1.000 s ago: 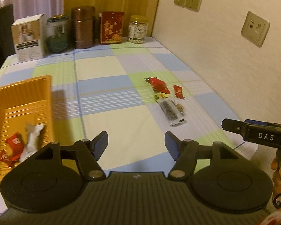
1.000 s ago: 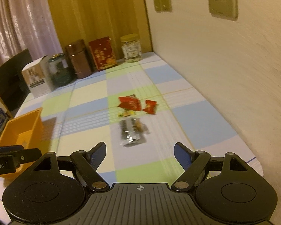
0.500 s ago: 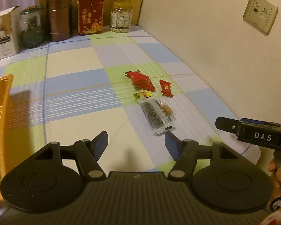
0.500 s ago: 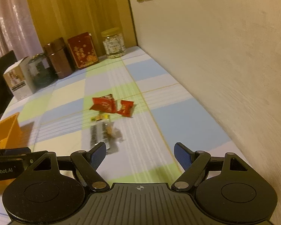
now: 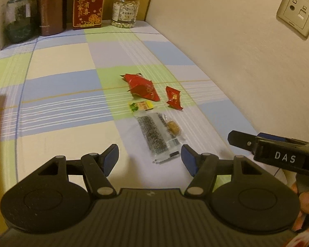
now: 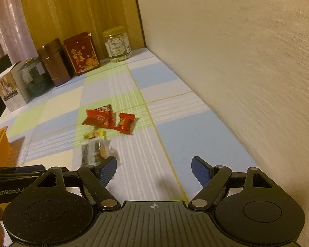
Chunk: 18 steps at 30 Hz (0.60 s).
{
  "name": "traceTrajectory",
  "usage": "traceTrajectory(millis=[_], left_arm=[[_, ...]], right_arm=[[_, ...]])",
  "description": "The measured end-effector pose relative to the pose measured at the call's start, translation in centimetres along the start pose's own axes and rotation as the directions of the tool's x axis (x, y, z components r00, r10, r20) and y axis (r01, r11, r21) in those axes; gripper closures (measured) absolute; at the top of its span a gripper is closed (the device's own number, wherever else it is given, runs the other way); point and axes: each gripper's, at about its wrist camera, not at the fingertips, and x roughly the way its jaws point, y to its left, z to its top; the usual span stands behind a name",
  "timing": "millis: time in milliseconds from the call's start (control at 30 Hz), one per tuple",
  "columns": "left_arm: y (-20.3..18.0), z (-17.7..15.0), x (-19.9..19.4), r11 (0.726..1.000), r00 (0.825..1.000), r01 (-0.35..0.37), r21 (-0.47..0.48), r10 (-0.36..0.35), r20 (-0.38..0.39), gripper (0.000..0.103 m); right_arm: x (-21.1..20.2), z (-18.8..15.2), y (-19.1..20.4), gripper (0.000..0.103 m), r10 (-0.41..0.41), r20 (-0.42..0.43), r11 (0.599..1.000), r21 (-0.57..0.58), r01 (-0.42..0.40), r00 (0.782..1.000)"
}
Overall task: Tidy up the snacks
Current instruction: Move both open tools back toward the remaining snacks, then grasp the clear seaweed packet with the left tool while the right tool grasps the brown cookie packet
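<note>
Bare checked tablecloth (image 5: pixel 61 65) lies open left of the snack cluster (image 5: pixel 154 111). The wall (image 5: pixel 247 61) hems the right side closely. Jars and boxes (image 5: pixel 88 6) line the far edge, well apart from the snacks.

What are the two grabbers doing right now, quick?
Left gripper: open, holding nothing.
Right gripper: open, holding nothing.

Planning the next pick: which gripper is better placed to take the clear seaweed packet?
Left. The left gripper is open with the clear packet just ahead between its fingers; the right gripper sits off to its side.
</note>
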Motion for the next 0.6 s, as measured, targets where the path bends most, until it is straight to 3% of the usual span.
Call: traceTrajectory(millis=[233,600], left_arm=[[-1.0,0.5,2.0,1.000,0.999,0.030,0.006,-0.030,0.016,0.041],[-1.3,0.9,5.2,1.000,1.000,0.025,0.005,-0.025,-0.003,0.061]], right_arm=[[0.9,-0.3,-0.5,0.024,-0.016,-0.009,1.000,0.004,0.016,1.000],[2.4,-0.7,-1.2,0.024,-0.034,-0.021,0.999,0.013,0.035,0.999]])
